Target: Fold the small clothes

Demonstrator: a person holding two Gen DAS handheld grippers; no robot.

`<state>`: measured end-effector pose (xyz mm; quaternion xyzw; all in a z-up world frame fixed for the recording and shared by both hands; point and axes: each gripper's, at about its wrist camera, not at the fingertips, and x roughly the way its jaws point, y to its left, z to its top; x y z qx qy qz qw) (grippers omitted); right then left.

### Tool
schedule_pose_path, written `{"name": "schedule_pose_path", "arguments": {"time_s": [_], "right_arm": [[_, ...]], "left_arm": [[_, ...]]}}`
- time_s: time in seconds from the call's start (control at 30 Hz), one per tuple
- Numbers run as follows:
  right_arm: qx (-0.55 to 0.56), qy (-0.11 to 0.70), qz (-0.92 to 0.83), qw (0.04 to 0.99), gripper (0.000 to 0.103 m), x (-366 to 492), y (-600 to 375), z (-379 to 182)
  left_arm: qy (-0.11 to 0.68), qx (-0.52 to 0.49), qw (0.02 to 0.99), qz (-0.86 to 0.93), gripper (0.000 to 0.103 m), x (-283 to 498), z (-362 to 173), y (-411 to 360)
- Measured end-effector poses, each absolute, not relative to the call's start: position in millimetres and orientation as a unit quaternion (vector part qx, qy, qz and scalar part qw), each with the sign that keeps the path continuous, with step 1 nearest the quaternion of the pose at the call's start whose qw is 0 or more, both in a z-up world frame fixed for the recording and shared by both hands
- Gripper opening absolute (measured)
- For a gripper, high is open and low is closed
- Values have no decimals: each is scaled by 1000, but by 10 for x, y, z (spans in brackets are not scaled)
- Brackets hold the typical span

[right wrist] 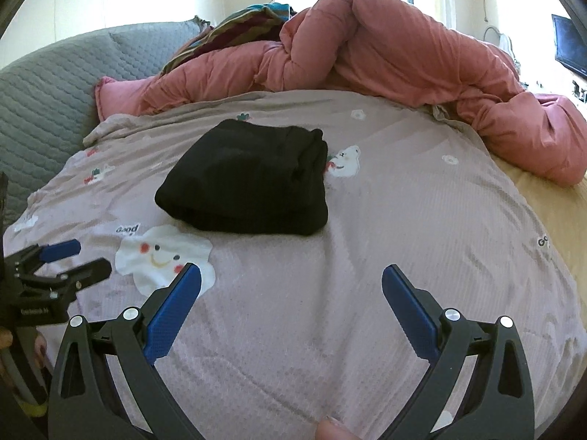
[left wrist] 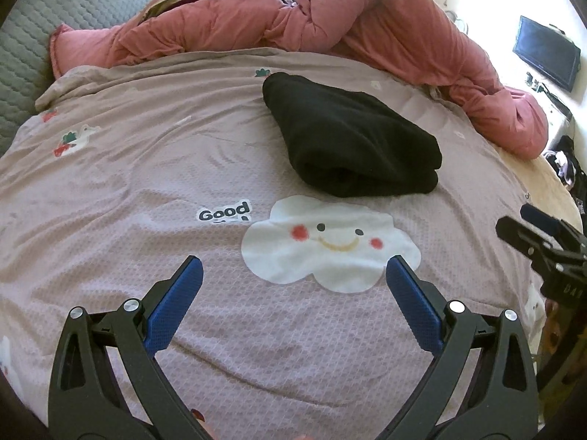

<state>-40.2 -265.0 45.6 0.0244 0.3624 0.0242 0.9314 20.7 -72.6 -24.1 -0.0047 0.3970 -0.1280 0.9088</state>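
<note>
Folded black knit garment (left wrist: 352, 139) on waffle-textured bedspread (left wrist: 146, 190), both hand-held grippers (left wrist: 293, 267) (right wrist: 291, 275) spread, empty

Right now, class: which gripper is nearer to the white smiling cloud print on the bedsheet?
Left. The left gripper hangs open right at the cloud print, one fingertip over its edge. The right gripper is open too, off to the print's right, over plain sheet.

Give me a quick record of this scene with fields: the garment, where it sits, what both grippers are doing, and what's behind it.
garment: black garment, folded into a compact bundle
surface: mauve bedspread with a smiling cloud print
left gripper: jaws wide apart, holding nothing, short of the garment
right gripper: jaws wide apart, holding nothing, short of the garment
behind: bunched pink duvet, grey quilted cushion
</note>
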Motion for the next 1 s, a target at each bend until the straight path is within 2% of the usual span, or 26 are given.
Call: {"name": "schedule_pose_path", "arguments": {"time_s": [1.0], "right_arm": [[28, 368, 24, 929, 98, -419, -2618, 493]], "left_arm": [[399, 2, 911, -100, 94, 198, -222, -702]]}}
